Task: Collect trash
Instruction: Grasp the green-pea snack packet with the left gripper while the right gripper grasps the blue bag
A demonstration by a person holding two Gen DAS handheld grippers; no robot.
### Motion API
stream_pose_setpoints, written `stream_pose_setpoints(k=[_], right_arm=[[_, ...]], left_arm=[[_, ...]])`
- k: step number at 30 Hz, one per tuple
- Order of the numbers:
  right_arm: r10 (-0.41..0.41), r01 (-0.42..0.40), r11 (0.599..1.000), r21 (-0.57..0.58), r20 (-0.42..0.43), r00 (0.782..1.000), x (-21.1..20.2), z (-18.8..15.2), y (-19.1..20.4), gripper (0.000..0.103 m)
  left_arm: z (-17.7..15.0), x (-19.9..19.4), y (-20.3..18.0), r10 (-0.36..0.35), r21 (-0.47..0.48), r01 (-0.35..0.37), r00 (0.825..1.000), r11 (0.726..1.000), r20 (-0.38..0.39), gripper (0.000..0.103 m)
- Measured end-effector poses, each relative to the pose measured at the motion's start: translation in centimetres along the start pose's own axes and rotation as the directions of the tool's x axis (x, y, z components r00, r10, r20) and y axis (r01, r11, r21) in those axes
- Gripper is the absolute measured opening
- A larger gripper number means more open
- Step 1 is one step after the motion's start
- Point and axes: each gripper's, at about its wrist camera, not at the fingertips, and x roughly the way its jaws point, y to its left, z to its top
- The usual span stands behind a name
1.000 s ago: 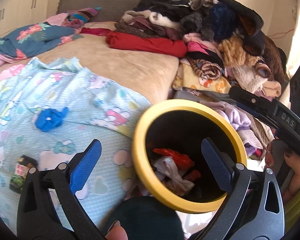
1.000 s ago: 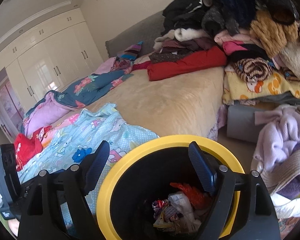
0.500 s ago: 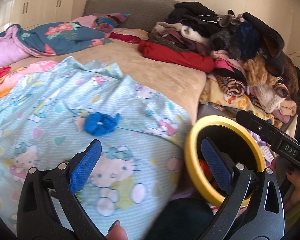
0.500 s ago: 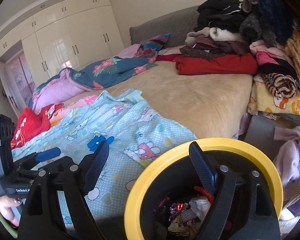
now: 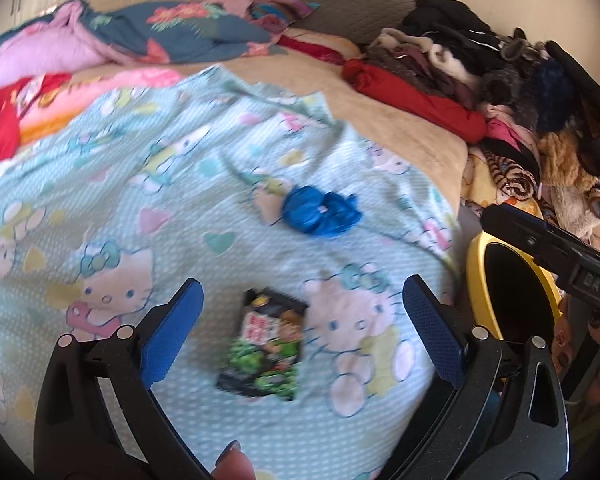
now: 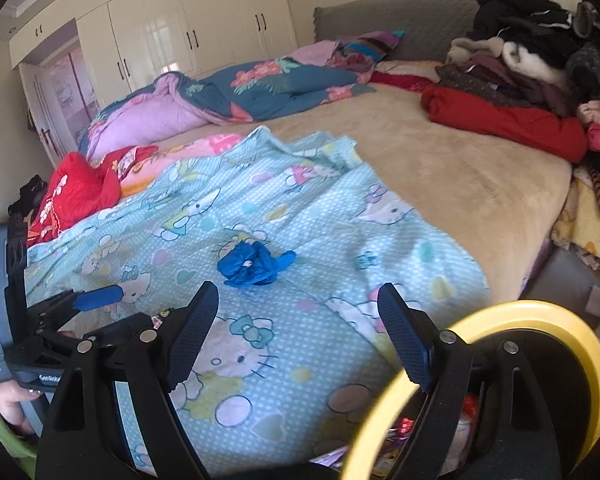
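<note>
A dark snack packet (image 5: 266, 350) with green and red print lies flat on the light-blue cartoon blanket (image 5: 140, 200). My left gripper (image 5: 300, 285) hangs open above it, so the packet shows between the two blue pads without touching them. Farther up the blanket lies a crumpled blue wad (image 5: 320, 216), which the right wrist view shows just ahead of my right gripper (image 6: 297, 289). The right gripper's jaws are closing a little, with nothing between them. The yellow-rimmed black bin (image 6: 540, 312) stands at the bed's right side with wrappers (image 6: 468, 408) inside.
A heap of clothes (image 5: 480, 80) covers the bed's right side, with a red roll (image 5: 412, 104) at its front. Folded quilts (image 6: 240, 92) and a red garment (image 6: 76, 192) lie at the left. White wardrobes (image 6: 180, 32) line the far wall. Tan bedding (image 6: 460, 168) spreads between.
Both grippers swung left, away from the bin and over the blanket. The bin slid to the right edge of both views. The snack packet came in between my left fingers.
</note>
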Motion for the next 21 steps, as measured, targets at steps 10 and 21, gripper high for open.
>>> stream_pose_setpoints(k=[10,21], right_arm=[[0.088,-0.065,0.985,0.158,-0.141,0.986,8.1,0.9,0.6,0.055],[0.116,-0.068,0.97,0.233,-0.201,0.973,13.2,1.1,0.9,0.018]], left_arm=[[-1.8,2.0,2.4,-0.06,-0.083,0.051,0.993,0.995,-0.103,0.066],[-3.1,3.6,1.8,-0.073,-0.059,0.064,0.984,0.996,-0.16,0.052]])
